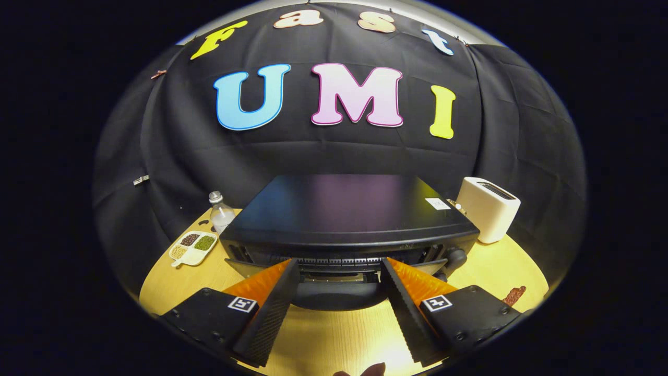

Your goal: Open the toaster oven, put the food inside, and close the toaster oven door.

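While we're looking down over the toaster oven (347, 219), it sits mid-table, close against the back edge, its black top facing us and its front just ahead of the fingertips. We can't really tell how far the door is down; some dark rounded part shows low at the front, between the fingers. Our gripper (339, 266) is spread wide with nothing in it, the two fingers reaching toward the upper front of the oven, one on each side of the middle. A knob (455, 257) sticks out on the oven's right front. Near the table's right edge lies a brownish piece of food (514, 295), well apart from the oven. A white pop-up toaster (488, 209) stands at the back right corner. Over on the left edge we've got a divided dish of beans (193, 247), and a clear bottle (220, 213) just behind it. The wooden table (334, 339) is bare in front.
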A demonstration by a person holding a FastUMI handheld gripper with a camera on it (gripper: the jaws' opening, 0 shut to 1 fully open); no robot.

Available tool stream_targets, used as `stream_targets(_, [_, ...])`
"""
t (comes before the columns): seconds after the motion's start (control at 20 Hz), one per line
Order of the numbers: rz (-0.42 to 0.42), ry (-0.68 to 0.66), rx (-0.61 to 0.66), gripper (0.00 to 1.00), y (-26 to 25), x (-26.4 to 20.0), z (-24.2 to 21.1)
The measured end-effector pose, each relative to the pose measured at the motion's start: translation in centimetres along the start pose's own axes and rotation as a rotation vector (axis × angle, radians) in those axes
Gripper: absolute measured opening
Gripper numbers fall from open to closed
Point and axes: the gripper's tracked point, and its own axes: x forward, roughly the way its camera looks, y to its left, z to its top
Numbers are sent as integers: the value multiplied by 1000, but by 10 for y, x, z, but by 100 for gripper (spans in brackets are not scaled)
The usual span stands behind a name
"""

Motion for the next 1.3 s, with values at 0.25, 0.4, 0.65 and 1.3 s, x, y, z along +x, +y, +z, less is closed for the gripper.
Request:
stream_targets(0.25, [4, 22, 23, 98, 0, -22, -25])
stream_targets(0.4, [8, 48, 32, 98, -1, -31, -39])
stream_targets(0.65, [5, 98, 7, 99, 0, -42, -63])
stream_targets(1.3, [32, 349, -10, 98, -11, -67, -149])
